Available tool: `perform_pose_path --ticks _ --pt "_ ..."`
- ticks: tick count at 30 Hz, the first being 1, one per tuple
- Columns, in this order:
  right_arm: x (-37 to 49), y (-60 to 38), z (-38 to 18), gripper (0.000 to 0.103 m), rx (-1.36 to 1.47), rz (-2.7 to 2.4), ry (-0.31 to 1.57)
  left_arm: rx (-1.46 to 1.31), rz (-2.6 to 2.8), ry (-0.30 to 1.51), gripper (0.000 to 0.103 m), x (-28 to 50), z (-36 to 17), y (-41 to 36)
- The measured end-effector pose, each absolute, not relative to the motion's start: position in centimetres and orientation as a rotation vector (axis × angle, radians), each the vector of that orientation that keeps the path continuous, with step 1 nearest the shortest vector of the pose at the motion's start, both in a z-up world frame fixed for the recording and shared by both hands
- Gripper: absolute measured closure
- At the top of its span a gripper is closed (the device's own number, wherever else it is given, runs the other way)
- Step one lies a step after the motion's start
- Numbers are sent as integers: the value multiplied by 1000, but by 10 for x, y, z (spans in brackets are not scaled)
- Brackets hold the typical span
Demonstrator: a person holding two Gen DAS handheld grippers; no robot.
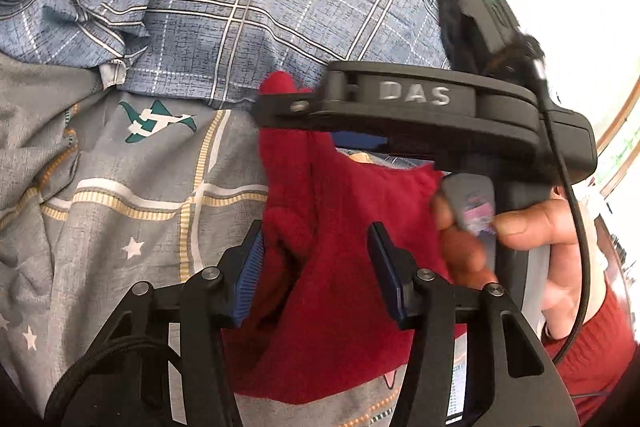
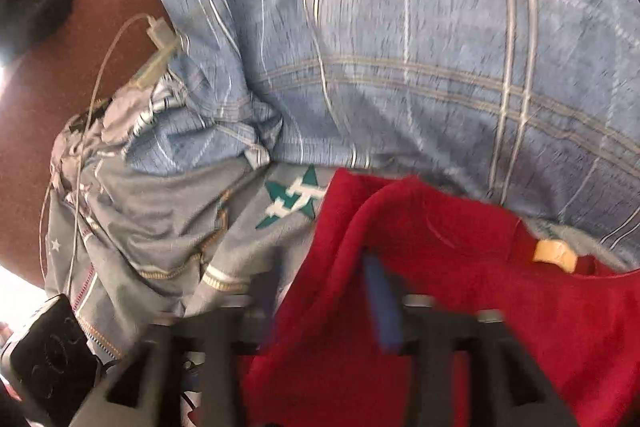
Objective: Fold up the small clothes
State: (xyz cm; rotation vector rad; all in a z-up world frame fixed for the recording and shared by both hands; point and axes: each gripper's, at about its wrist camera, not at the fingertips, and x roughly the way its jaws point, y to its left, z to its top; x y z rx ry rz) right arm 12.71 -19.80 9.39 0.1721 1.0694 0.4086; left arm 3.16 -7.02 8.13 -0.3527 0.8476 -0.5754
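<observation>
Surface: bedding under us, a grey printed sheet with stars and yellow-striped bands [image 1: 100, 195], and beyond it a blue plaid cover with white and tan lines [image 1: 240, 7].
Nearest, left side: our left gripper [image 1: 316, 267] stands with its jaws apart; the blue ribbed pads [image 1: 252, 267] straddle a raised ridge of the small dark-red knitted garment [image 1: 340, 307] without pinching it.
Where the garment lies: straight ahead of and beneath the left gripper, on the grey sheet, its upper tip reaching the edge of the blue plaid cover.
Long axis: we judge it runs away from the left gripper, roughly in line with the fingers.
Farther, right side: our right gripper [image 1: 280, 103] lies across the garment's far end, its black body marked DAS, the hand [image 1: 500, 227] on the trigger.
Right gripper state: its own view is blurred; red cloth covers the jaws, so we cannot tell if it grips.
Orange tag [image 2: 554, 255]: sits near the garment's far edge in the right view.
Nearer hand: the left, for the near ridge.
</observation>
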Motion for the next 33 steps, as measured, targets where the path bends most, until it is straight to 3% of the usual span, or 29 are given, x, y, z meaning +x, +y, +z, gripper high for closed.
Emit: perform_pose_path --ticks 5,7,10,33 --pt "129 -173 79 36 16 388 1103 -319 -558 857 52 28 82 -72" --pt "130 -168 72 71 -38 342 1109 -290 -533 865 52 27 81 -73" --pt "125 -178 75 78 -5 321 1060 -266 -516 867 52 26 82 -74" --pt "104 -208 103 81 49 323 988 -184 -474 859 51 20 81 -85"
